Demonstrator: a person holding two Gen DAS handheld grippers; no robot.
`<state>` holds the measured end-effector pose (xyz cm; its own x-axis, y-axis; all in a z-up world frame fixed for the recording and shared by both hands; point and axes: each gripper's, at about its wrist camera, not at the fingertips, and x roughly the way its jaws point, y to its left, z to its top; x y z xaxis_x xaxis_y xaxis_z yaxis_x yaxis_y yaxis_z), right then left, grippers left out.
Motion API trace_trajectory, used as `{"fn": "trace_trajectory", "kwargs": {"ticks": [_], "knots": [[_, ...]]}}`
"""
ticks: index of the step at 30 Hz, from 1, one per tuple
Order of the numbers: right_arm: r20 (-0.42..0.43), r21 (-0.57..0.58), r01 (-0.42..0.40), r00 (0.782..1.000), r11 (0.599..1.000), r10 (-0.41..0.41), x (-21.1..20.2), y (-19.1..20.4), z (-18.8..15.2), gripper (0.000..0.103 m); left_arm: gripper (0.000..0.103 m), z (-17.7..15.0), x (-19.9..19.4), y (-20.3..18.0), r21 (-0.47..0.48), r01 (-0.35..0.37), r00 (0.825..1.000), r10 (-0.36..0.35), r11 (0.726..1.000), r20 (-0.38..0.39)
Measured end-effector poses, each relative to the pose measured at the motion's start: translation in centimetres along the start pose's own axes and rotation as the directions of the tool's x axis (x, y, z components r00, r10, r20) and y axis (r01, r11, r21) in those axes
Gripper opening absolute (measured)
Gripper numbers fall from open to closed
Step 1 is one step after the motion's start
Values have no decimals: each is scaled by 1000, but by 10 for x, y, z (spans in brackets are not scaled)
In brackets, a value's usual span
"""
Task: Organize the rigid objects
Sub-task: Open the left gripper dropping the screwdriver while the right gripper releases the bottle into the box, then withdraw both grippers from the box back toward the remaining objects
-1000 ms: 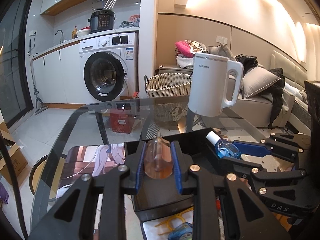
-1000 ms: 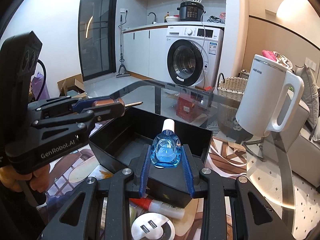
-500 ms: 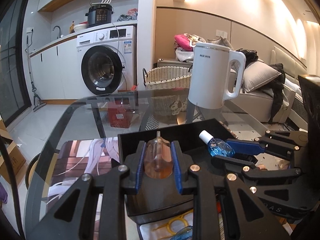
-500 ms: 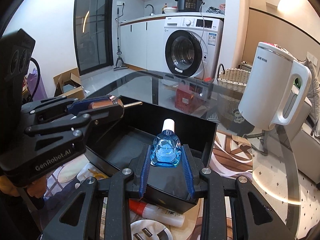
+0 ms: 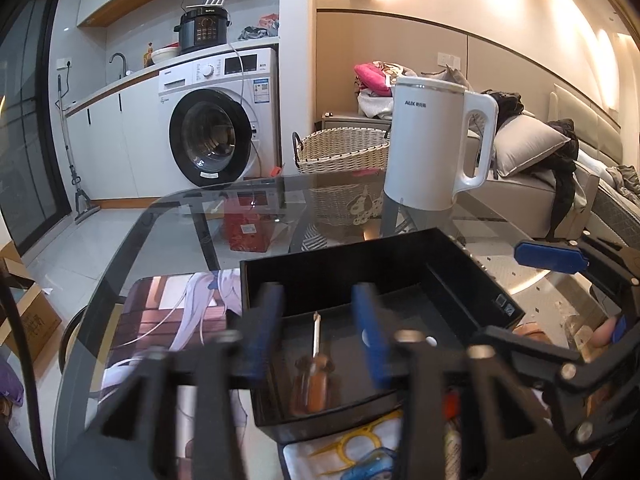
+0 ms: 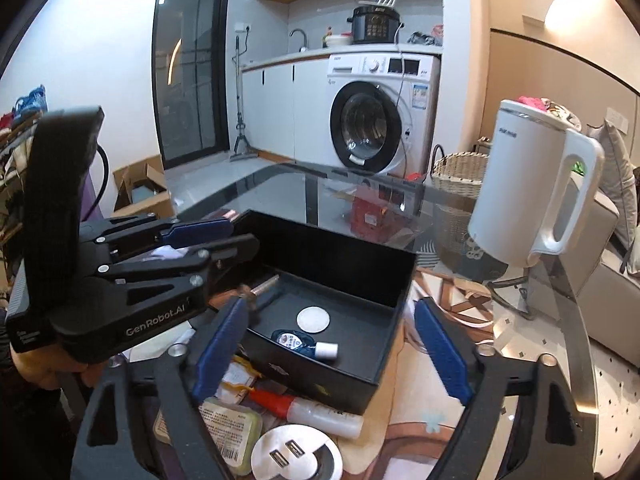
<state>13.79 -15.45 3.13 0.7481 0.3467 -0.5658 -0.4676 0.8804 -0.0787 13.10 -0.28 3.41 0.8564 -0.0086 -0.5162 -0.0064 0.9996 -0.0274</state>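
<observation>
Two items now lie inside the black box point(image 6: 396, 276), which serves as the sorting bin here: the screwdriver point(image 5: 314, 364) rests on the box floor with its shaft aimed at the far wall, and the blue bottle point(image 6: 298, 340) lies on its side near the front wall beside a white disc point(image 6: 313, 319). The left gripper point(image 5: 316, 336) has just been opening, its jaws parted above the screwdriver with nothing pressed between them. The right gripper point(image 6: 332, 352) has likewise just been opening and stands wide, empty, over the box's front edge. A glue bottle point(image 6: 308, 412) and other clutter wait in front of the box.
</observation>
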Motion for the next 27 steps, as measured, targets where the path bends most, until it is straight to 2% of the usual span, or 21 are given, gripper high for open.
{"fn": "trace_trajectory", "kwargs": {"ticks": [2, 3, 4, 6, 7, 14, 27], "knots": [[1, 12, 10, 1000, 1000, -10, -6, -4, -2, 94, 63, 1, -7, 1, -8, 1, 1000, -1, 1000, 14], [6, 20, 14, 1000, 1000, -14, -9, -7, -3, 96, 71, 1, -9, 1, -11, 6, 1000, -5, 1000, 13], [10, 27, 16, 1000, 999, -17, -12, -9, -5, 99, 87, 0, -13, 2, -20, 11, 1000, -11, 1000, 15], [10, 39, 23, 1000, 999, -24, -17, -14, -8, 100, 103, -1, -22, 5, -41, 12, 999, -10, 999, 39], [10, 43, 27, 1000, 999, -27, -18, -16, -8, 102, 103, -3, -27, 8, -53, 16, 998, -13, 998, 54], [-21, 54, 37, 999, 998, -36, -23, -19, -20, 103, 103, -12, -43, 14, -48, -9, 1000, 10, 999, 23], [-75, 54, 31, 997, 998, -27, -24, -18, -31, 103, 103, -28, -44, 21, -59, -24, 999, 23, 998, -25]]}}
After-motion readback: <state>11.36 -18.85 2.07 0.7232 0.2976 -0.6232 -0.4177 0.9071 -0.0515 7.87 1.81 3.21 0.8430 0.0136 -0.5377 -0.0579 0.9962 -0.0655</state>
